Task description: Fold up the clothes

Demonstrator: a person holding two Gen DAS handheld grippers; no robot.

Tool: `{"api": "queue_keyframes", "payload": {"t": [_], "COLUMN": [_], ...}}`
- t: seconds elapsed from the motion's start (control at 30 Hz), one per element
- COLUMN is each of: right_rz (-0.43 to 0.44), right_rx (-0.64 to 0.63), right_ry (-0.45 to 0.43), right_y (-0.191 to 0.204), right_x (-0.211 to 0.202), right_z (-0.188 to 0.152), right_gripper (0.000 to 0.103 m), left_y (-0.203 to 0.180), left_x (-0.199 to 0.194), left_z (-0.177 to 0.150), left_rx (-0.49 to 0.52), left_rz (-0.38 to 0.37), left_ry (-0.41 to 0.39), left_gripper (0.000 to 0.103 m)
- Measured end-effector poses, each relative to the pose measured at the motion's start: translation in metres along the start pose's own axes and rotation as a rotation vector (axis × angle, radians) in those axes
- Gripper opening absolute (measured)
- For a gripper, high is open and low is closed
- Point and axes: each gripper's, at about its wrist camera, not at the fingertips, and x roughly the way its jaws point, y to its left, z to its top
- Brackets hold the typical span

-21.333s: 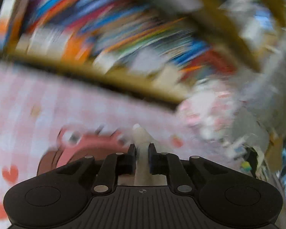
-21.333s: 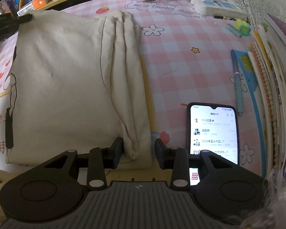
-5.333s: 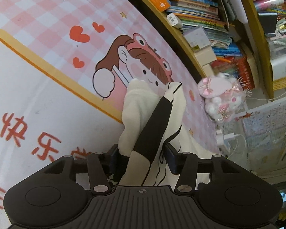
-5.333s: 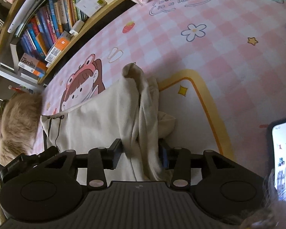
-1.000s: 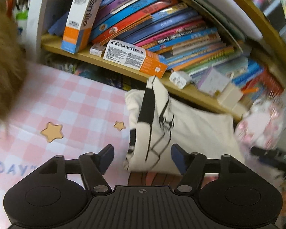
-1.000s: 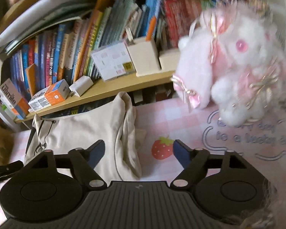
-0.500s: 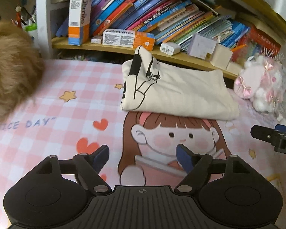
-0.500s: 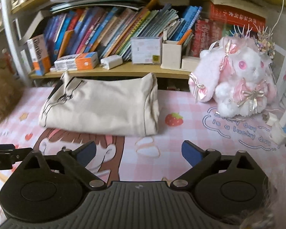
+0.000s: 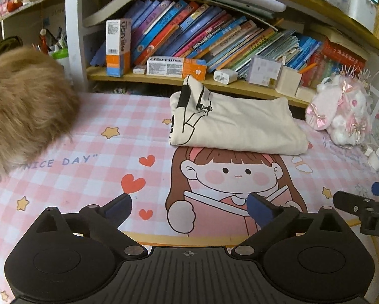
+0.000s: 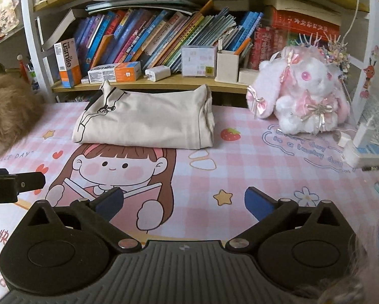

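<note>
A cream garment with black line print (image 9: 240, 124) lies folded into a compact rectangle at the back of the pink checked desk mat (image 9: 83, 167), against the low shelf. It also shows in the right wrist view (image 10: 148, 121). My left gripper (image 9: 189, 206) is open and empty, well in front of the garment. My right gripper (image 10: 183, 200) is open and empty, also well back from it. The right gripper's tip shows at the right edge of the left wrist view (image 9: 361, 207).
A wooden shelf (image 10: 164, 82) with books and boxes runs behind the garment. A pink plush rabbit (image 10: 300, 96) sits at the back right. A power strip with chargers (image 10: 364, 149) lies at the right. A brown furry mass (image 9: 19, 106) is at the left.
Both grippers have let go of the garment and pulled back from it, jaws wide open. The folded garment stays at the back of the mat.
</note>
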Motion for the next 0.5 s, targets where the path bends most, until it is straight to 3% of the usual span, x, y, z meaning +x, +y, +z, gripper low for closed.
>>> {"api": "queue_keyframes", "payload": {"t": [0.5], "right_rz": [-0.037], "right_rx": [-0.008], "right_ry": [-0.021], "right_y": [0.003], "right_x": [-0.025], "right_z": [-0.012], "right_gripper": [0.103], "left_y": [-0.007], "left_x": [-0.016], "left_z": [-0.009], "left_rx": [0.018], "left_rz": [-0.008], "left_ry": [-0.001], "left_gripper": [0.102]}}
